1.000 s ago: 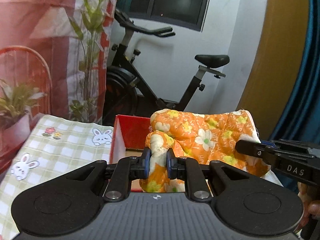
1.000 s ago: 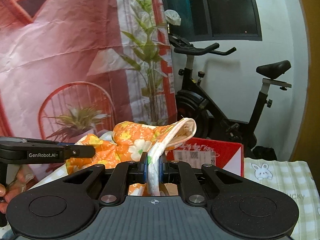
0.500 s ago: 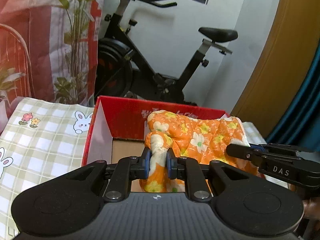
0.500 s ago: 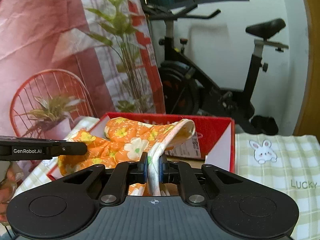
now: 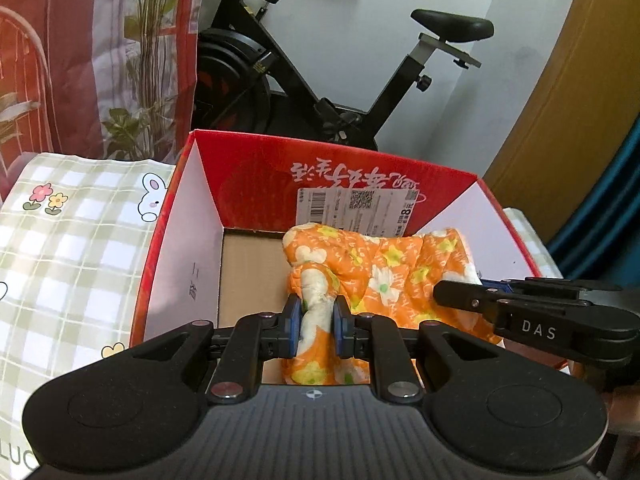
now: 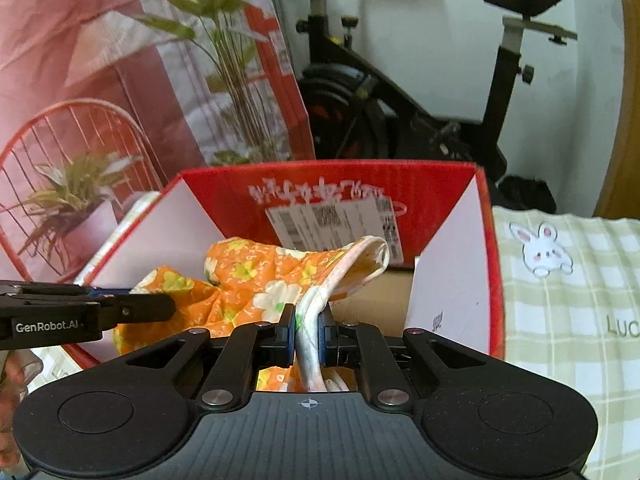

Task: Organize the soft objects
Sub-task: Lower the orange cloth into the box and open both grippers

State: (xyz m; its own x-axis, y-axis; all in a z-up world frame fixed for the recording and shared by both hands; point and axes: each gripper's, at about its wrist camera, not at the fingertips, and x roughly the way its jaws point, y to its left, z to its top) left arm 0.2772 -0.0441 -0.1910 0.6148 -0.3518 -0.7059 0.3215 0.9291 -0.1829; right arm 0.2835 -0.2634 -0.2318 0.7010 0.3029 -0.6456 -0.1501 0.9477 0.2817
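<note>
An orange quilt with a flower print [image 5: 384, 276] hangs between both grippers, inside the open top of a red cardboard box [image 5: 248, 172]. My left gripper [image 5: 316, 320] is shut on a bunched white-lined fold at the quilt's left end. The right gripper [image 5: 456, 296] reaches in from the right in the left wrist view, its tip against the quilt. In the right wrist view the right gripper [image 6: 306, 330] is shut on the quilt's [image 6: 260, 276] white edge, and the left gripper [image 6: 160, 306] comes in from the left. The box [image 6: 440, 184] has a brown floor and a shipping label on its far wall.
The box stands on a surface with a green checked cloth printed with rabbits [image 5: 72, 240], [image 6: 568, 280]. Behind the box are a black exercise bike [image 5: 320, 80], a potted plant [image 6: 76, 188] by a red wire chair, and a red-and-white hanging [image 6: 80, 60]. A yellow wall and blue curtain [image 5: 600, 208] lie right.
Both grippers have sunk and moved forward with the quilt, from above the box rim to inside its open top. The box's floor and label have come into view. Both grips are unchanged.
</note>
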